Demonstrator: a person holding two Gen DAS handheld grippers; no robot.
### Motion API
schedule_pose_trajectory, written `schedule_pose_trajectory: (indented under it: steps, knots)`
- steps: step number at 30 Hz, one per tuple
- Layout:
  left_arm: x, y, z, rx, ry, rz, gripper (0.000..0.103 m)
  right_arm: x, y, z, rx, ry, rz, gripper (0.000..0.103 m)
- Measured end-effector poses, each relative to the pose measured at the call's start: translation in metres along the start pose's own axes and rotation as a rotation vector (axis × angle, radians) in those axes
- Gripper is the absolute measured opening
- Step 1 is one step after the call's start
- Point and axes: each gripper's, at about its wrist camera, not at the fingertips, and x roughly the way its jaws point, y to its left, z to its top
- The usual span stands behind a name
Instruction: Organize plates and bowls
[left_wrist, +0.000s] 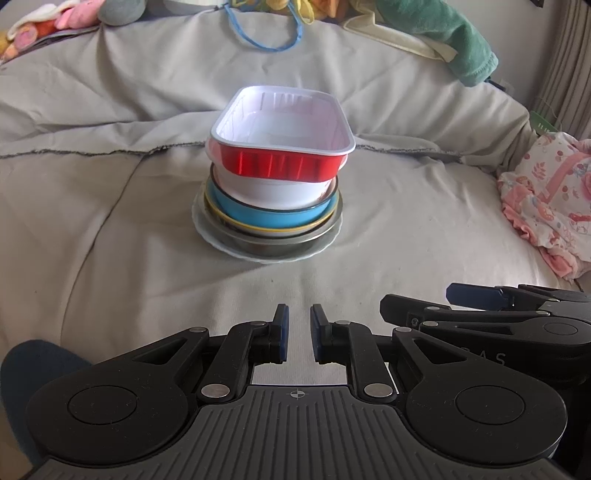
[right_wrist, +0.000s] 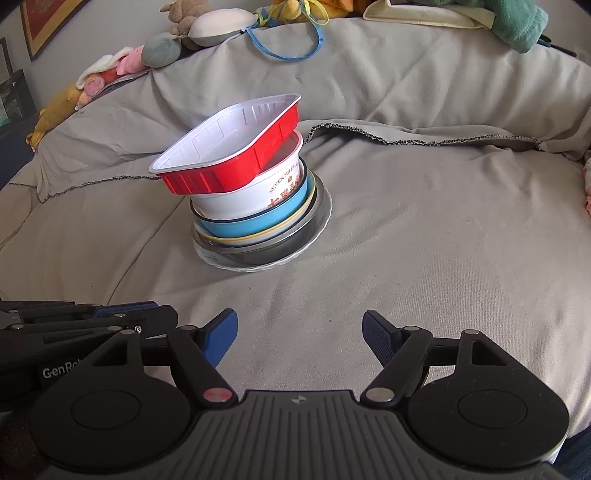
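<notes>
Where right wrist shows white bowl (right_wrist: 251, 192) lettering, left hides it.

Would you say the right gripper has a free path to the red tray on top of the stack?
Probably yes: the right gripper is open, and only bare blanket lies between it and the red tray.

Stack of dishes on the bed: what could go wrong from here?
The red tray sits tilted on the white bowl, overhanging it; a nudge could slide it off. The whole stack rests on a soft, wrinkled sheet, so pressing nearby might tip it. Both grippers, left and right, hold nothing.
</notes>
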Motion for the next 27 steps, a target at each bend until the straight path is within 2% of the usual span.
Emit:
schedule_pose_trajectory:
  steps: [21,27]
  knots:
    - [-0.0016,0.0008,0.0001,-0.007,-0.010,0.005,0.016,-0.0009,-0.0007,-0.0010,-0.004,-0.003,0.015,0.075]
    - [0.0053,0.0009,0.0016,0.006,-0.016,0.043,0.017,0.0039,-0.0043,0.0031,-0.005,-0.004,0.044,0.075]
